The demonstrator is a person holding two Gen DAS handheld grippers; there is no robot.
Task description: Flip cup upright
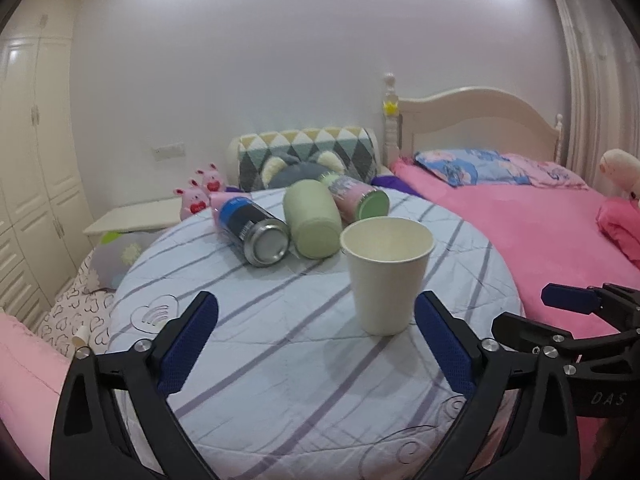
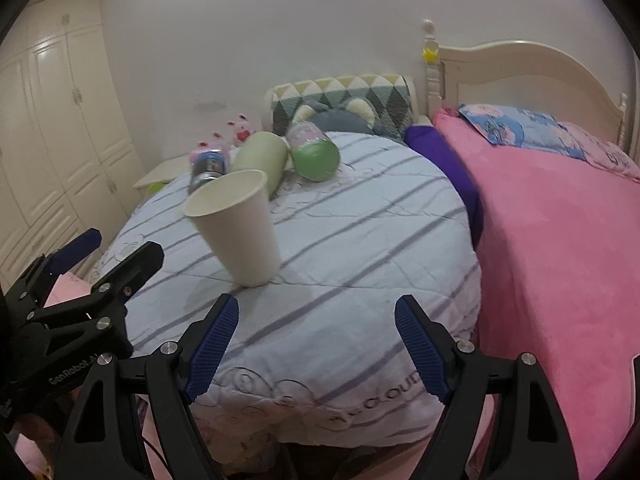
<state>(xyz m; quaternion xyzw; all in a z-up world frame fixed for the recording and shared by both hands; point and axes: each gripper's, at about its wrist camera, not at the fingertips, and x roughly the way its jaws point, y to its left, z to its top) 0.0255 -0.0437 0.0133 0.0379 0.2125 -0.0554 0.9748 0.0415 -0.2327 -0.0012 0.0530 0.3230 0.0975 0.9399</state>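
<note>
Surface ahead of my grippers: round striped quilt (image 1: 280, 340), pink blanket (image 2: 560, 240) to right, wardrobe (image 1: 24, 160) far left. My left gripper (image 1: 316, 320): jaws apart, empty. Paper cup (image 1: 386, 272) upright, just beyond its right finger. My right gripper (image 2: 316, 320): jaws apart, empty. Readable: "GenRobot" on left gripper body; quilt lettering partly legible.

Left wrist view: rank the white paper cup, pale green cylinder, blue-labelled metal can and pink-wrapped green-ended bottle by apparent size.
1. White paper cup, though nearest the camera.
2. Pale green cylinder.
3. Blue-labelled metal can.
4. Pink-wrapped green-ended bottle, farthest and partly hidden, so unsure.
</note>
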